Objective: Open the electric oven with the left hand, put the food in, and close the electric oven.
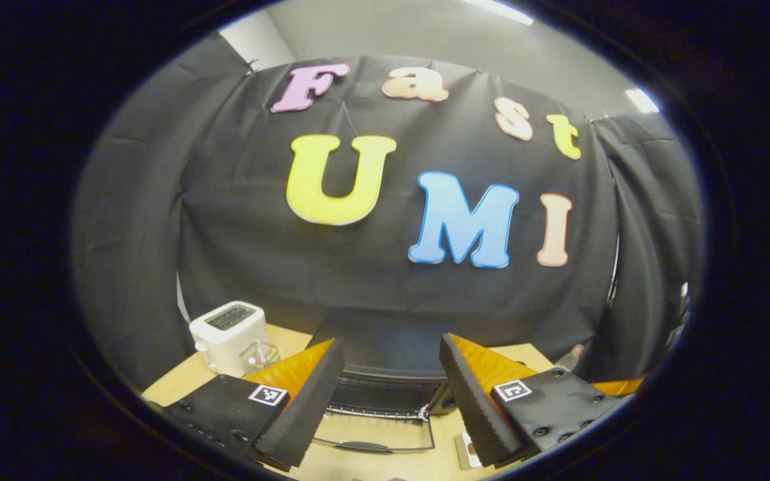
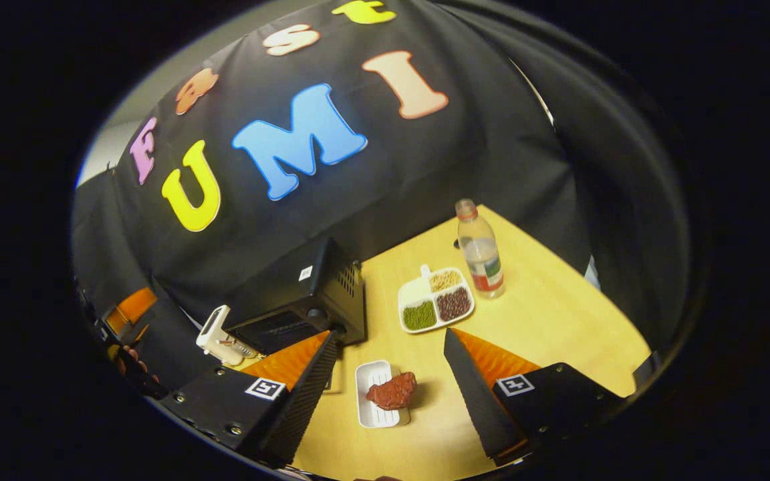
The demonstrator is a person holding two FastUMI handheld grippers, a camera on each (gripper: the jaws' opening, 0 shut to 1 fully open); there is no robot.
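Wooden table (image 2: pixel 545 321) is carrying the open oven (image 2: pixel 298 300); you're holding both grippers (image 1: pixel 392 394) (image 2: pixel 388 394) spread wide, gripping nothing.

A: What stands ahead of the left gripper (image 1: pixel 392 401)?
B: The oven (image 1: pixel 385 374), its door (image 1: pixel 375 434) dropped flat toward it; a toaster (image 1: pixel 228 334) just left.
A: And the right gripper (image 2: pixel 388 394)?
B: Bare table (image 2: pixel 559 321) ahead-right; the meat (image 2: pixel 392 391) on its tray (image 2: pixel 371 394) lies between its spread fingers.
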